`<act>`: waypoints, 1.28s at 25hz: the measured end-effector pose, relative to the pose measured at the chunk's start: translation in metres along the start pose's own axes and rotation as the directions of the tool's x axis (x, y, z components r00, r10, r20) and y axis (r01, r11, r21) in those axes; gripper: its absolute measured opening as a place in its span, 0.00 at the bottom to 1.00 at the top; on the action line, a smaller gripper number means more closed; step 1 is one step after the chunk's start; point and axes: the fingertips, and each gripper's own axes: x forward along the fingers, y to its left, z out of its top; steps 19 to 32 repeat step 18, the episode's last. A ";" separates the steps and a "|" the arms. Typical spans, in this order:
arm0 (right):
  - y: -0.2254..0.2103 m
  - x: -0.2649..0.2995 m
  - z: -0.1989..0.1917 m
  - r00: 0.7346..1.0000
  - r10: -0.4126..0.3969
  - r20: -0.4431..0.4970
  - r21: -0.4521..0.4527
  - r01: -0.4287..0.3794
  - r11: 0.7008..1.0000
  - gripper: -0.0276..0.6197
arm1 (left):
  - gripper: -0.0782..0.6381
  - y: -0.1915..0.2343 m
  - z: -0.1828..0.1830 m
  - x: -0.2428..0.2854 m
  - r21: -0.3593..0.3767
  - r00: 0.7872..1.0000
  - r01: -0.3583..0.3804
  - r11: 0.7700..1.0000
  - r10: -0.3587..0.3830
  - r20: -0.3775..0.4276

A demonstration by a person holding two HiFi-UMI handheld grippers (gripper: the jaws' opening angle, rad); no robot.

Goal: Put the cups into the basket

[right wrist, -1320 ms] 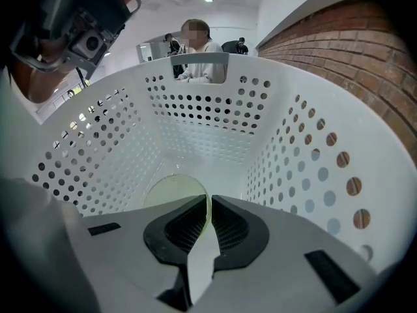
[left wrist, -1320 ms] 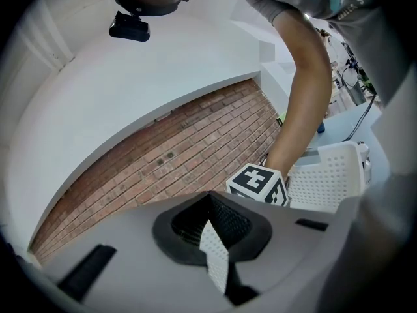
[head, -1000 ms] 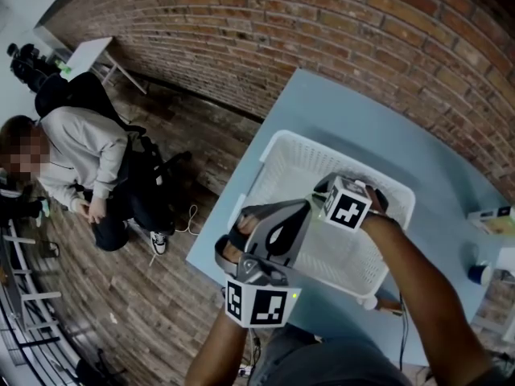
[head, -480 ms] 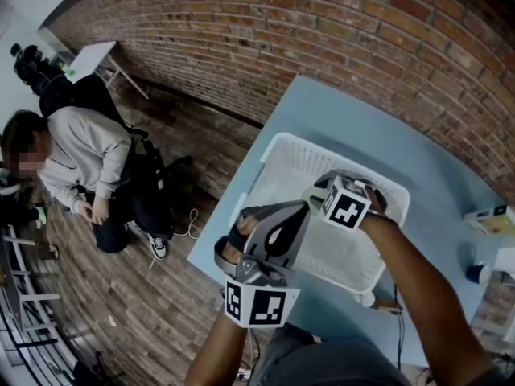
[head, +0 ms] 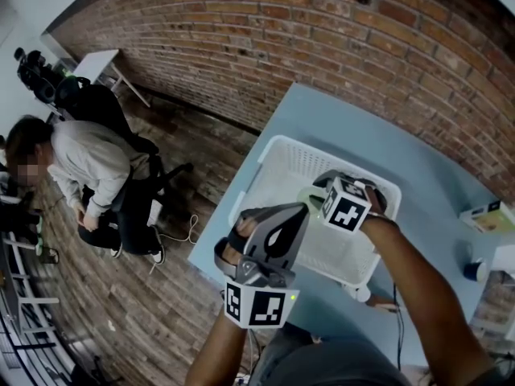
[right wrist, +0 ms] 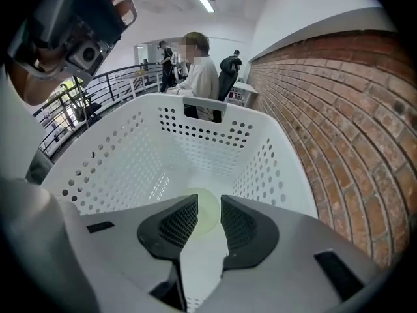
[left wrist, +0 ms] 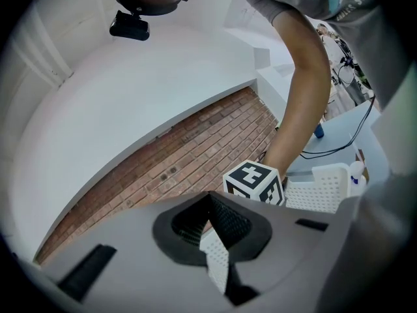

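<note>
your right gripper [head: 323,190] has just spread its jaws and lifted a little over the basket [head: 283,166], so the pale green cup [head: 306,195] looks released inside, and that one is likely done. your left gripper [head: 299,214] waits at the basket's near edge.

left gripper view: its pads are pressed together at the tips, pinching nothing, with the basket wall behind them.

right gripper view: jaws wide apart and clear of the cup, which sits on the basket floor below, seen in the gap between them.
</note>
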 end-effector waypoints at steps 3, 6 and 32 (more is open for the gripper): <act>0.002 -0.009 0.003 1.000 -0.012 0.012 -0.006 0.012 1.000 0.22 | 0.11 -0.002 0.008 -0.004 0.011 1.000 -0.005 1.000 0.005 0.007; 0.005 -0.021 0.004 1.000 -0.023 0.007 -0.010 0.023 1.000 0.22 | 0.11 -0.003 0.017 -0.007 0.021 1.000 -0.012 1.000 0.011 0.013; 0.029 -0.075 0.012 0.997 -0.063 0.047 -0.042 0.065 0.997 0.22 | 0.11 -0.022 0.052 -0.028 0.047 1.000 -0.020 0.999 0.020 0.021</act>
